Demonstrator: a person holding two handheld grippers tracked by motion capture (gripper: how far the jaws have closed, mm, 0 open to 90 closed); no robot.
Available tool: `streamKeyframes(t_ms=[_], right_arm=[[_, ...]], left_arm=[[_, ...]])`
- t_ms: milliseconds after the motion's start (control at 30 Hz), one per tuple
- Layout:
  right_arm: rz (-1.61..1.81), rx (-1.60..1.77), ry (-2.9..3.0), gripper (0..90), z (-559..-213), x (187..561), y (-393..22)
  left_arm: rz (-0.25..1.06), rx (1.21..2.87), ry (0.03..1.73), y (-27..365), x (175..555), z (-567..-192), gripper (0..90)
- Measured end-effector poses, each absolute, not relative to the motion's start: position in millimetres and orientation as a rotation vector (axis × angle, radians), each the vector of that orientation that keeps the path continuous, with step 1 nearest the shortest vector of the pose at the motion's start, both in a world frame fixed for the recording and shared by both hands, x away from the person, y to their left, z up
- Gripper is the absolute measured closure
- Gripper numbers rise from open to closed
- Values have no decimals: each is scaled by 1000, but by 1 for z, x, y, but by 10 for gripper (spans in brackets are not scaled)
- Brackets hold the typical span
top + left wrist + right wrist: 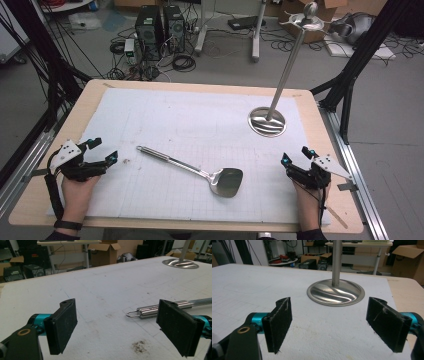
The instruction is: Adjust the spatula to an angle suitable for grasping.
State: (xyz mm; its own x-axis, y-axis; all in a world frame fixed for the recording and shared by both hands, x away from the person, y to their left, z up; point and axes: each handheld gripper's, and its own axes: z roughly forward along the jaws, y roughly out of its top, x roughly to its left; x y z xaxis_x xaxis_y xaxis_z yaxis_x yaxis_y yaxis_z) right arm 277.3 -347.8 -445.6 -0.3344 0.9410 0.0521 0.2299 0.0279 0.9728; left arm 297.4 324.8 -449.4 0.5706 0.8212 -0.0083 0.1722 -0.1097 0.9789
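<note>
A steel spatula (200, 172) lies flat on the white mat (190, 115), blade toward the near right, handle pointing far left. Its looped handle end (150, 310) shows just beyond my left gripper's right pad. My left gripper (102, 150) rests at the near left of the table, open, nothing between its jaws (120, 332). My right gripper (295, 156) sits at the near right, open and empty (329, 327). A tall steel stand (285, 75) with a round base (267, 121) rises at the far right; its base (335, 292) lies straight ahead of the right gripper.
The mat covers most of a wooden table (330, 150). A small dark smudge (138, 346) marks the mat near the left gripper. Black frame posts (350, 75) flank the table; computers and cables (160, 30) lie on the floor beyond.
</note>
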Motion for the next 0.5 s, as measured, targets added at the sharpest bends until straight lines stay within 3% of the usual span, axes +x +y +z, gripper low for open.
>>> streamKeyframes(t_ms=[500], right_arm=[[1365, 1218, 1629, 191, -446, 278, -350]], left_arm=[[686, 1627, 848, 324, 297, -449, 173]])
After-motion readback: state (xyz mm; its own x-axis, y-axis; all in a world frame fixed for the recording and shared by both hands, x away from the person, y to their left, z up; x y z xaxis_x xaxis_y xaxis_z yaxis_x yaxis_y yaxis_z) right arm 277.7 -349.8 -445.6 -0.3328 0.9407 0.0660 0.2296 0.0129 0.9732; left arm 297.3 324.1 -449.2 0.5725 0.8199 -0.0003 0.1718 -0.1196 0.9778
